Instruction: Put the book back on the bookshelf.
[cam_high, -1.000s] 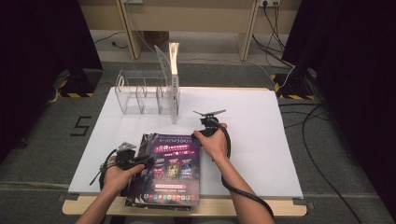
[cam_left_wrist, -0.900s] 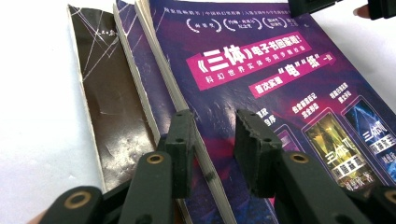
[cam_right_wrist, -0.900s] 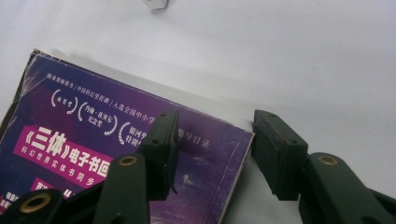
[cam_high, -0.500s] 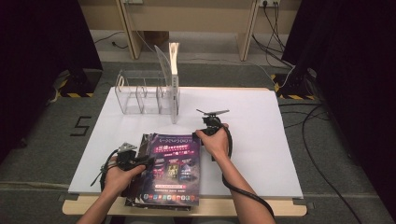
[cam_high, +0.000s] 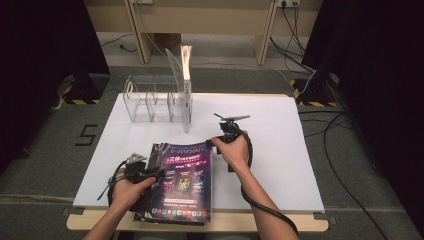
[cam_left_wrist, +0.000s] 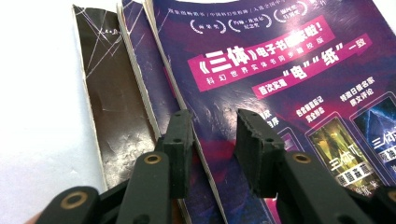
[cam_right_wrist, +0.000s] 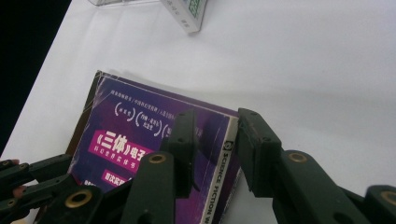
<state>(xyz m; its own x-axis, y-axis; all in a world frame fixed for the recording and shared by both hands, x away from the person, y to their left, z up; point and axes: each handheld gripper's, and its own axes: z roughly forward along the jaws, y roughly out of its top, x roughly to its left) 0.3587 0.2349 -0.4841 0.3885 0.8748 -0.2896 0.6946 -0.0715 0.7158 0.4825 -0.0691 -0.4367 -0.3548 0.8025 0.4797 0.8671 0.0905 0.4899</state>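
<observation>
White table (cam_high: 280, 150); clear rack (cam_high: 150, 102) beyond magazines (cam_high: 182, 182); left gripper (cam_high: 159, 172), right gripper (cam_high: 214, 142) both released

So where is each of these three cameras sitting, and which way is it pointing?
High view: above the person's side, facing forward and down on the white table; both forearms and hands enter from the bottom.
Left gripper view: rides on the left hand-held gripper, looking along its black jaws at the fanned stack of purple-covered magazines.
Right gripper view: rides on the right hand-held gripper, looking along its jaws at the magazines' corner.
Shared: all three show the purple magazines; the high and right views also show the upright white book.
</observation>
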